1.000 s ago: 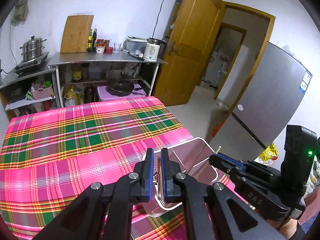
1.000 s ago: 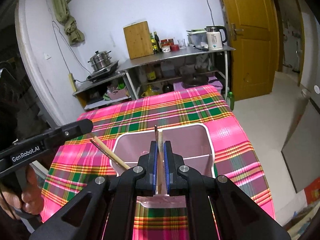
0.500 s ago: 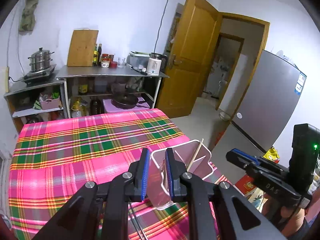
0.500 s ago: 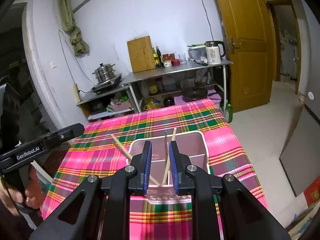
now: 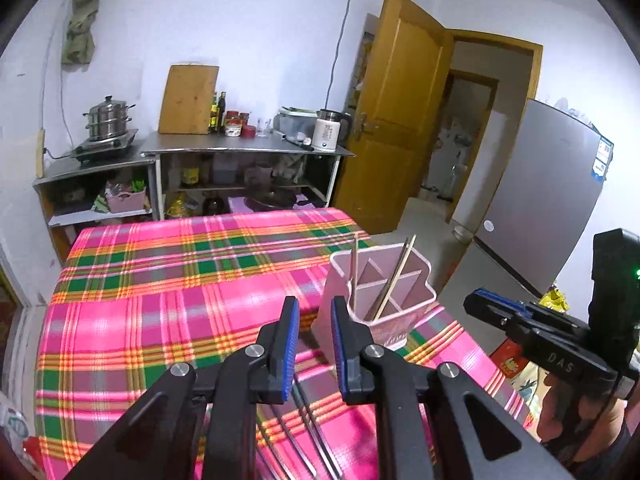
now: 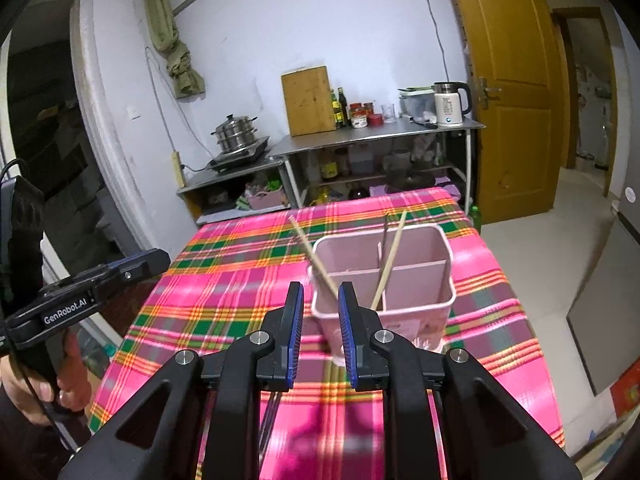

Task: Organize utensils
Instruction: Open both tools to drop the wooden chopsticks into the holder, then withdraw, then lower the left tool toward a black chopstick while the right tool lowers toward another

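A pink divided utensil holder (image 5: 394, 320) (image 6: 416, 304) stands on the plaid tablecloth (image 5: 180, 304) near the table's right side. Wooden chopsticks (image 6: 390, 260) and a thin dark utensil (image 6: 384, 236) lean in its compartments; another wooden chopstick (image 6: 314, 258) leans out at its left. My left gripper (image 5: 312, 344) is open and empty, just left of and before the holder. My right gripper (image 6: 319, 334) is open and empty, in front of the holder's left corner. Metal utensils (image 5: 308, 440) lie on the cloth under my left gripper.
A steel shelf unit (image 5: 240, 152) with a cutting board, bottles, a kettle and a steamer pot stands behind the table. A wooden door (image 5: 396, 112) and a grey fridge (image 5: 552, 200) are on the right. The table's right edge (image 6: 516, 280) drops to the floor.
Both grippers opened and drew back and up from the holder. The right gripper let go of a chopstick, which now stands in the holder.
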`<state>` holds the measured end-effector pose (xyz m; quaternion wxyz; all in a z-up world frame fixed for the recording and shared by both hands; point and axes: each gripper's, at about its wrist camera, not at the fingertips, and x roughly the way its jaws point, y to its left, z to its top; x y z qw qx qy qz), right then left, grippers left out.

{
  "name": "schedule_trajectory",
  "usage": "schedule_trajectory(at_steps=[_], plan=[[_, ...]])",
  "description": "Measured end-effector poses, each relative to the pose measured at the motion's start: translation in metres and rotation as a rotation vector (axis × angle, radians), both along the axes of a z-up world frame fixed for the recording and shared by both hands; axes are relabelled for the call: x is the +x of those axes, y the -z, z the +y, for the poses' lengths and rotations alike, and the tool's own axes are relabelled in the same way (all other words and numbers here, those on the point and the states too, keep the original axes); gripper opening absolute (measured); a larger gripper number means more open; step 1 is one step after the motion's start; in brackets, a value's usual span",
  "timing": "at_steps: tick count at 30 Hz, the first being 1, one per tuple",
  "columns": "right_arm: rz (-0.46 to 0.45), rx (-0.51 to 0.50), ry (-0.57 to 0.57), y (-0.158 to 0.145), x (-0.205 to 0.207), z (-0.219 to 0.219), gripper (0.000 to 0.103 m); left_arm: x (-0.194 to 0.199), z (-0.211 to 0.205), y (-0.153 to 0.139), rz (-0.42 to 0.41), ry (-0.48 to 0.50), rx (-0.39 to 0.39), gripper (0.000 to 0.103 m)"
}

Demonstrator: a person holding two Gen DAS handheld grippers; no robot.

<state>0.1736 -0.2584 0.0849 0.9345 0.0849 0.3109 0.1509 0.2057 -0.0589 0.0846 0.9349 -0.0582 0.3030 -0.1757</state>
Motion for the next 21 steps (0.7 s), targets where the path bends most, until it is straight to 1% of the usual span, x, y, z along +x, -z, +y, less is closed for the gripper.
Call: schedule_trajectory(at_steps=[12,15,21], plan=[[0.027,-0.009,-0.040,0.017,-0.032,0.017,0.018,-0.046,0.023,0.044,0.063,-0.036,0.044,0.016],[0.037,-0.019,-0.050,0.024,-0.038,0.021,0.018,-0.051,0.027,0.055,0.085,-0.044,0.050,0.016],[0.068,-0.024,-0.073,0.038,-0.040,0.028,0.018,-0.054,0.036,0.075,0.138,-0.057,0.037,0.016]])
